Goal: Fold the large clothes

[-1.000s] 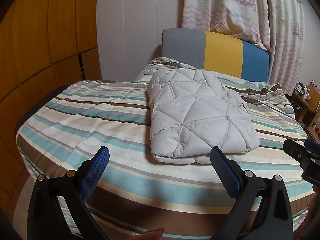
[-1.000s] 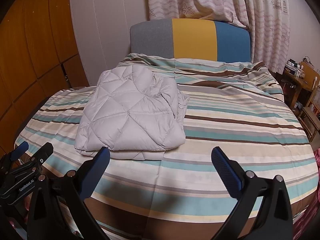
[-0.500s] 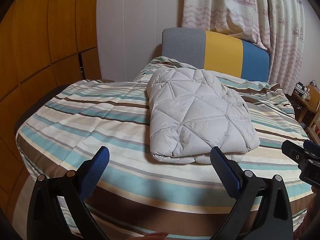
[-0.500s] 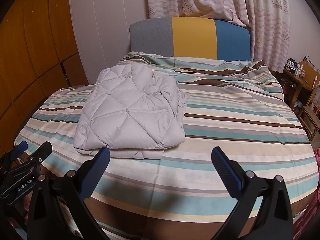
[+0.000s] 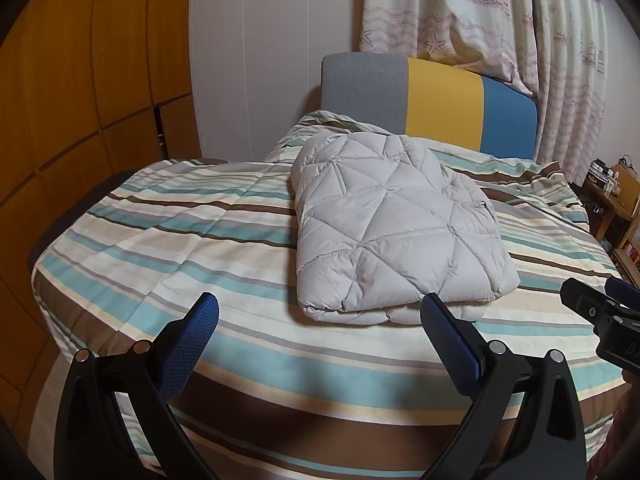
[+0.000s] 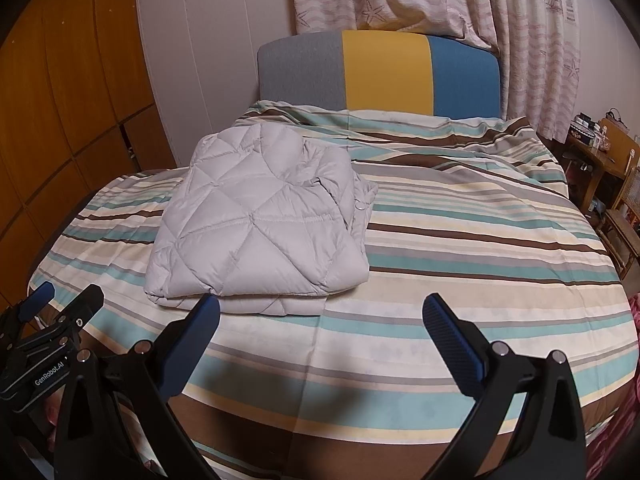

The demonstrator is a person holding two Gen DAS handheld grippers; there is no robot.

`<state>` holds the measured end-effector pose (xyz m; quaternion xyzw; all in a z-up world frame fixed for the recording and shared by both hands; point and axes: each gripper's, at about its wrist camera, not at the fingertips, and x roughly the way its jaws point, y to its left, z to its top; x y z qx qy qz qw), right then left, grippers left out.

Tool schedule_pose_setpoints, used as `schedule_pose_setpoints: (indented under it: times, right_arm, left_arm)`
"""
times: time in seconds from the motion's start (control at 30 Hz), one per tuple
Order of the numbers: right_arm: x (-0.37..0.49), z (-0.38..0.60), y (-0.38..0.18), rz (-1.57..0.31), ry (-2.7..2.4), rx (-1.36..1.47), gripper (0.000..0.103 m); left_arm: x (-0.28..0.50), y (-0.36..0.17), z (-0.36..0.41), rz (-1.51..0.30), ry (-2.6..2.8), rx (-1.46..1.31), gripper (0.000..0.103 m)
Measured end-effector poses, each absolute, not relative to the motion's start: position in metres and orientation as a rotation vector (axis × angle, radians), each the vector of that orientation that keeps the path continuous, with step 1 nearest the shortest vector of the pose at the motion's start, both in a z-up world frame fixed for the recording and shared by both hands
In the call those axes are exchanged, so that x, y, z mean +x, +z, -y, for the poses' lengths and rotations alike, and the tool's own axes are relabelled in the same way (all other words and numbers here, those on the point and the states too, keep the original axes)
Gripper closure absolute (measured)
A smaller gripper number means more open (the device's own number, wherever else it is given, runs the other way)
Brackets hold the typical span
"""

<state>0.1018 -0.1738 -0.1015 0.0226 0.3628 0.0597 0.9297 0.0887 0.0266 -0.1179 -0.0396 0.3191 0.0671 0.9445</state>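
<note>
Left wrist view: left gripper [image 5: 318, 312] spread wide, holding nothing. Folded grey quilted jacket [image 5: 396, 224] lies on the striped bedspread [image 5: 180, 240], just beyond the right fingertip, toward the bed's near edge. Right gripper [image 5: 600, 312] enters at the right edge.

Right wrist view: right gripper [image 6: 320, 312] likewise spread and empty; jacket [image 6: 260, 232] sits ahead-left, its near fold behind the left fingertip.

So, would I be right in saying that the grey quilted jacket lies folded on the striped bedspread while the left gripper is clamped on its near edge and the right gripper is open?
Not quite: the left gripper is open too, fingers spread and short of the jacket, holding nothing, as the left wrist view shows. The rest stands: the jacket lies folded on the striped bedspread, and the right gripper is open.
</note>
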Motion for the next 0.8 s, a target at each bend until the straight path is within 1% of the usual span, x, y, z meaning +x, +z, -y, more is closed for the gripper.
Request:
schedule_pose_setpoints:
  times: [0.47,0.63,0.8]
  right_arm:
    - [0.106,0.173,-0.107,-0.763,0.124,0.047,0.002]
    - [0.110,0.174,-0.111,-0.776,0.121,0.051,0.002]
    - [0.116,0.176,-0.115,-0.789,0.114,0.057,0.002]
  left_arm:
    - [0.088,-0.119,-0.020,-0.653,0.113,-0.107,0.003]
    - [0.089,-0.120,-0.013,-0.651,0.104,-0.069,0.003]
    - [0.100,-0.127,-0.014,-0.712,0.102,-0.071,0.003]
